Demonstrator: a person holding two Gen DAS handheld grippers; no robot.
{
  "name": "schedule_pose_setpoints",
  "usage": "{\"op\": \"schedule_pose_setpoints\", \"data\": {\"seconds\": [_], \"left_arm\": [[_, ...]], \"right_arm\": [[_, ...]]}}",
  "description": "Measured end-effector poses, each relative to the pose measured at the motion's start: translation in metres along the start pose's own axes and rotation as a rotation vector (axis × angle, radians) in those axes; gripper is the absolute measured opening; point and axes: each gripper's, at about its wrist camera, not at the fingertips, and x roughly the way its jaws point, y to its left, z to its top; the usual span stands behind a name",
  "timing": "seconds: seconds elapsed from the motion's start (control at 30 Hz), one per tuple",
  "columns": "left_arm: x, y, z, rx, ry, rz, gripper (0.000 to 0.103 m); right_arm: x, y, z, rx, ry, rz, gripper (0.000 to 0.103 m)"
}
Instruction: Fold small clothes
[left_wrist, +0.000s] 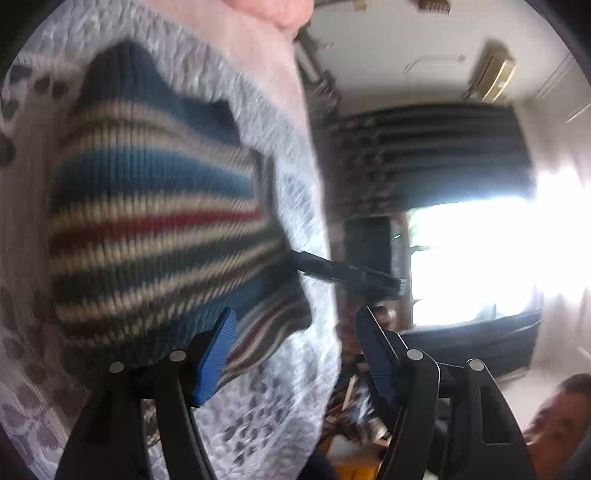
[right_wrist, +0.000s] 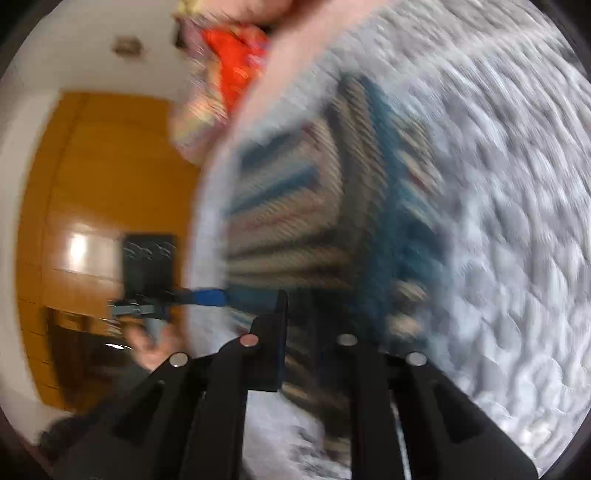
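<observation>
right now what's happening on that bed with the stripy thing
A person is working with two handheld grippers over a striped ribbed knit garment in blue, cream and red, which lies on a grey-white patterned quilt. The left gripper is open beside the garment's edge, holding nothing. The right gripper is over the same knit; blur hides whether it grips. Both views are motion-blurred.

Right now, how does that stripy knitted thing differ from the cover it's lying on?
The striped knit has blue, cream and red bands, while the bedcover is plain pale grey. The striped knit is ribbed, and the bedcover looks puckered and quilted. The striped knit is small, and the bedcover spreads much wider beneath it. Both are soft fabric.
</observation>
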Motion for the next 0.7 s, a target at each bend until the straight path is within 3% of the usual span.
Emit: {"op": "schedule_pose_setpoints", "data": {"seconds": [0.03,0.07,0.1,0.13,0.17,0.2,0.23,0.27,0.4,0.5,0.7], "left_arm": [[0.011,0.004,-0.005,0.019,0.028,0.076,0.057],[0.014,0.003,-0.009,0.032,0.031,0.100,0.056],[0.011,-0.002,-0.012,0.034,0.026,0.098,0.058],[0.005,-0.005,-0.014,0.030,0.011,0.080,0.069],[-0.003,-0.009,-0.017,0.030,-0.017,0.060,0.075],[-0.019,-0.014,-0.022,0.042,-0.070,0.050,0.086],[-0.029,-0.015,-0.026,0.051,-0.104,0.054,0.089],[-0.043,-0.013,-0.030,0.051,-0.142,0.061,0.089],[-0.077,0.020,-0.042,-0.042,-0.261,0.085,0.090],[-0.078,0.052,-0.049,-0.112,-0.243,0.096,0.090],[-0.046,0.073,-0.038,-0.124,-0.175,-0.004,0.090]], "right_arm": [[0.005,-0.007,0.002,0.009,0.009,-0.023,0.000],[0.003,-0.008,0.002,0.029,0.009,-0.009,0.000],[-0.004,-0.006,0.005,0.031,0.001,-0.006,0.000],[-0.017,-0.001,0.010,0.022,-0.027,0.012,0.010],[-0.026,0.001,0.014,0.028,-0.050,0.042,0.032],[-0.033,0.000,0.021,0.048,-0.074,0.072,0.045],[-0.045,-0.005,0.030,0.076,-0.107,0.069,0.071],[-0.052,-0.011,0.032,0.098,-0.119,0.055,0.078],[-0.043,-0.044,0.051,0.188,-0.074,0.053,0.078],[-0.022,-0.047,0.050,0.195,-0.017,0.065,0.078],[0.015,-0.042,0.061,0.174,0.044,0.072,0.079]]}}
